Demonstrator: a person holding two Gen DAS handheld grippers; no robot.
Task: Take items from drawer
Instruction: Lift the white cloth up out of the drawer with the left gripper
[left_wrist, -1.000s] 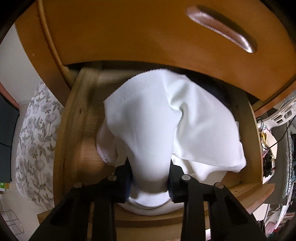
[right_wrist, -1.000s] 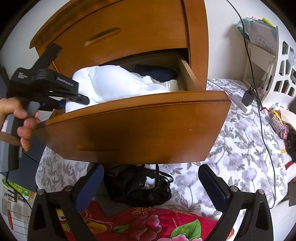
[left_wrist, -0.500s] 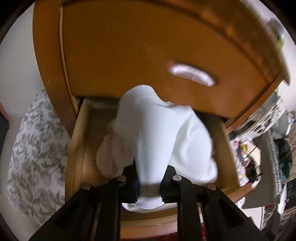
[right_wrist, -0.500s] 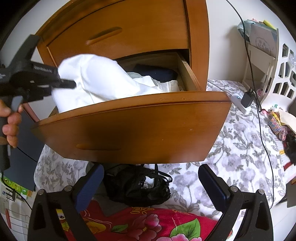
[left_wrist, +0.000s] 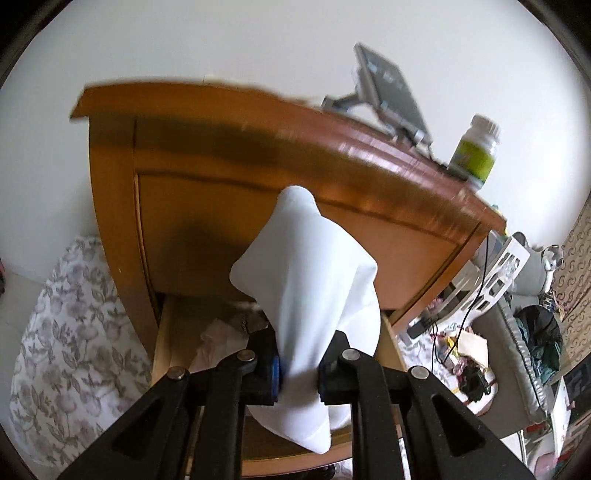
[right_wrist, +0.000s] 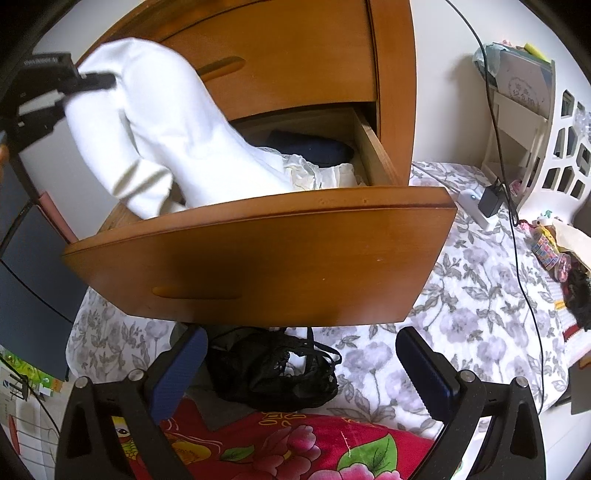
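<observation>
drawer (right_wrist: 258, 258) open: dark cloth (right_wrist: 310, 147) at 1, lace cloth (right_wrist: 317, 173) | left gripper (left_wrist: 298, 369) pinches white cloth (left_wrist: 310, 280), lifted at 10, tail in drawer | right gripper (right_wrist: 299, 365) wide, empty

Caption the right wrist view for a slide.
Left gripper lifts white cloth from the open drawer.

- I get soft, even daylight in both views, no harsh glare.
- My left view smears the dresser (left_wrist: 280, 147) top and bottle (left_wrist: 476, 151).
- Right view is sharp; only the cloth (right_wrist: 155, 122) blurs.
- Fisheye bends edges, corners go black.
</observation>
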